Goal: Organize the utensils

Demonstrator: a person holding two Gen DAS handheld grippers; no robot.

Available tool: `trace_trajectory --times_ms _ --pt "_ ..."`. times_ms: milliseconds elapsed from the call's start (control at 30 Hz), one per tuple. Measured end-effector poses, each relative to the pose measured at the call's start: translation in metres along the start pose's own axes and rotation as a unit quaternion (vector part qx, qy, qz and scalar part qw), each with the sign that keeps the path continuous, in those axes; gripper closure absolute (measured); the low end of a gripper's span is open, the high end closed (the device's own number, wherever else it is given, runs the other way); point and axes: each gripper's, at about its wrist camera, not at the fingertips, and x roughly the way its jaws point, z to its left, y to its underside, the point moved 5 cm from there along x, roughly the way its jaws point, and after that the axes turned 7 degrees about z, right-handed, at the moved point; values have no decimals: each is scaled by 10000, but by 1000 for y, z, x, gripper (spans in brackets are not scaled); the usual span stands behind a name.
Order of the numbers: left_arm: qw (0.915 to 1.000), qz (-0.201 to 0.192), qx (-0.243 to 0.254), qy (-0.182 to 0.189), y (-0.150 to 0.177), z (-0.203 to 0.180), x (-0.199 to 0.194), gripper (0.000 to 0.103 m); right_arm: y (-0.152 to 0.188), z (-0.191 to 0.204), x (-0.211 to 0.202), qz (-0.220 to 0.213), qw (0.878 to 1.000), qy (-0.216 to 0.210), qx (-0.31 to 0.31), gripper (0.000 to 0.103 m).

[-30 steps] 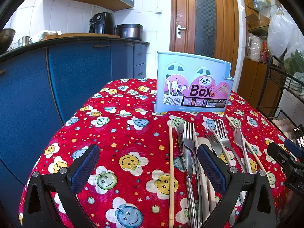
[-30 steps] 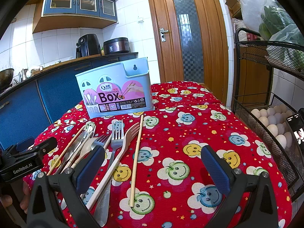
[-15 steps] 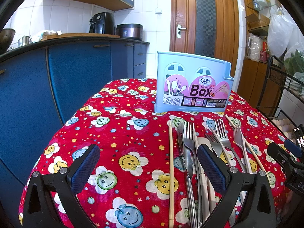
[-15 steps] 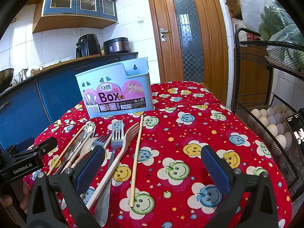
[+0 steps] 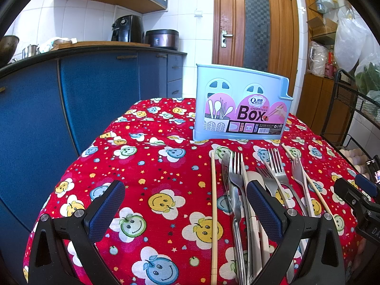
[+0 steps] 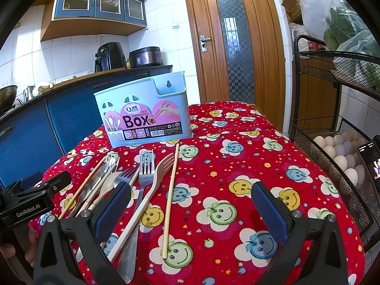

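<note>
A light blue chopsticks box [image 5: 241, 109] stands upright at the far side of the red smiley tablecloth [image 5: 147, 166]; it also shows in the right wrist view [image 6: 144, 116]. Several forks [image 5: 237, 173], a pale spoon and wooden chopsticks [image 5: 214, 201] lie in a row in front of it. In the right wrist view I see a metal fork [image 6: 145, 168], a beige fork [image 6: 152, 187] and a chopstick [image 6: 171, 194]. My left gripper [image 5: 186, 210] is open and empty, low over the cloth left of the utensils. My right gripper [image 6: 191, 209] is open and empty, right of them.
Blue kitchen cabinets [image 5: 71, 109] run along the left. A black wire rack [image 6: 332, 142] holding eggs [image 6: 342, 152] stands close at the right table edge. A wooden door [image 5: 256, 23] is behind the table. The other gripper shows at the left edge of the right wrist view [image 6: 30, 201].
</note>
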Motion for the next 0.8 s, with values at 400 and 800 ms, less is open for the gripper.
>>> trace_trajectory --times_ms 400,800 --pt "10000 14 -3 1 0 0 0 1 0 0 0 17 10000 -5 14 0" --pt "9975 676 -45 176 -9 6 20 1 -11 -6 10 644 9977 -150 114 0"
